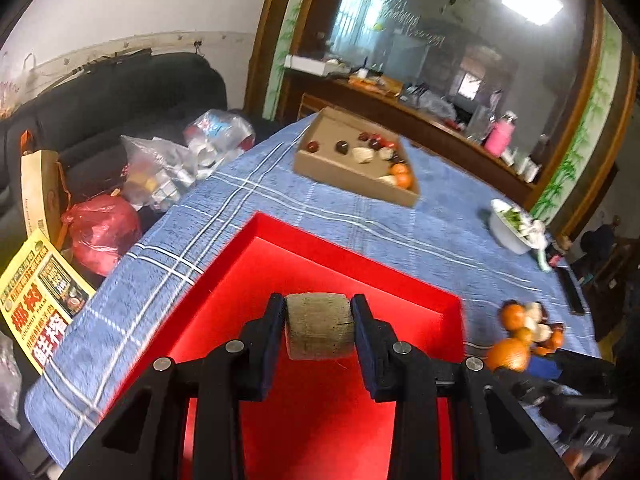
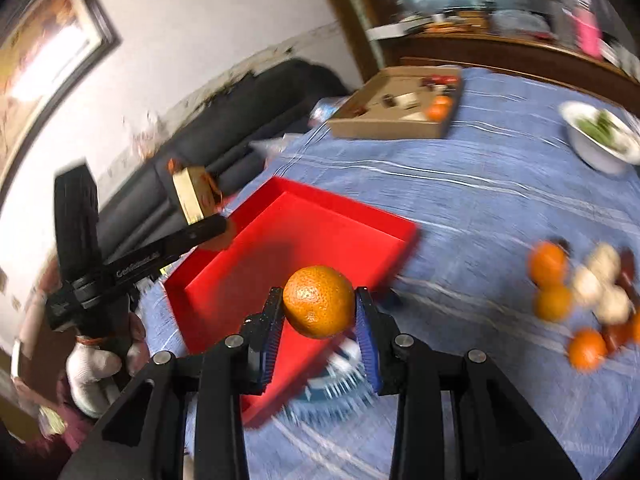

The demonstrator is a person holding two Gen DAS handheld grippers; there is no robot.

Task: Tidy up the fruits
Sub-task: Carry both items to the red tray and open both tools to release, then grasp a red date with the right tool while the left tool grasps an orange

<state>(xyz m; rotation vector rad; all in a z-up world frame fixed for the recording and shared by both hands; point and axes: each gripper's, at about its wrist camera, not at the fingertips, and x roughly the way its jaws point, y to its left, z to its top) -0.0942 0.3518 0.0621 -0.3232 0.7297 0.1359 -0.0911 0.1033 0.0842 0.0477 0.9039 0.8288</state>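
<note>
Red tray [image 1: 240, 264]: smooth, matt card. Beneath it, tablecloth [image 1: 360, 216]: blue woven cloth, white checks. Beyond it, box [image 1: 340, 170]: plain brown cardboard. Above it, orange [image 2: 319, 307]: glossy, pitted peel; grey block [image 1: 320, 326]: rough, matt.

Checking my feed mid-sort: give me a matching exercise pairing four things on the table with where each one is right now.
Things:
1. round orange fruit
2. pale brownish cylindrical piece
3. shallow red box
4. white bowl of greens

Places:
A. on the blue cloth, nothing lying inside
B. in the left gripper
C. at the cloth's far right
D. in the right gripper

Pairs: 1-D, 2-B, 3-A, 4-C
</note>
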